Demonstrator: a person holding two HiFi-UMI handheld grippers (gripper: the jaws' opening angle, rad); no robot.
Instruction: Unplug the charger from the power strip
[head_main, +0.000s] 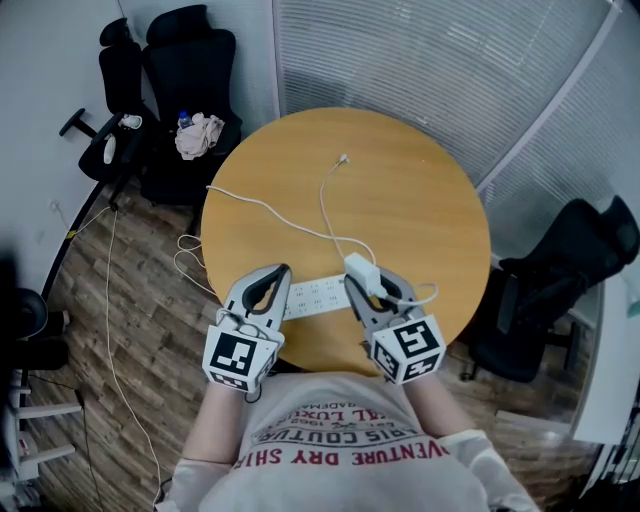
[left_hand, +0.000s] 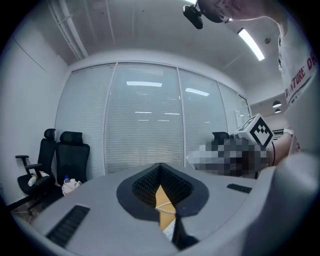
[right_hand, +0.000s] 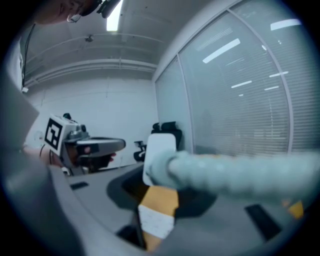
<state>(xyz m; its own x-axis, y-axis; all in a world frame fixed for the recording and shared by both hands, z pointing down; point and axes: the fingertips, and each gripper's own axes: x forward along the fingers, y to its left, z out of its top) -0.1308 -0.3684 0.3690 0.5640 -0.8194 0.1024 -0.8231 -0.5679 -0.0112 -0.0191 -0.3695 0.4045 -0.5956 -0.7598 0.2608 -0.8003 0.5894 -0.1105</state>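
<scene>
A white power strip (head_main: 315, 297) lies on the round wooden table (head_main: 420, 200) near its front edge. My right gripper (head_main: 362, 282) is shut on the white charger (head_main: 355, 264), which hangs just above the strip's right end. In the right gripper view the charger (right_hand: 160, 150) sits between the jaws with the strip (right_hand: 156, 220) below it. The charger's white cable (head_main: 325, 200) trails across the table to its loose plug (head_main: 343, 158). My left gripper (head_main: 284, 271) hovers over the strip's left part, its tips together with nothing between them.
The strip's own cord (head_main: 250, 205) runs off the table's left edge to the wooden floor. Black office chairs (head_main: 185, 90) stand at the back left, one holding a cloth and a bottle. Another chair (head_main: 580, 260) stands at the right, before a blinds-covered glass wall.
</scene>
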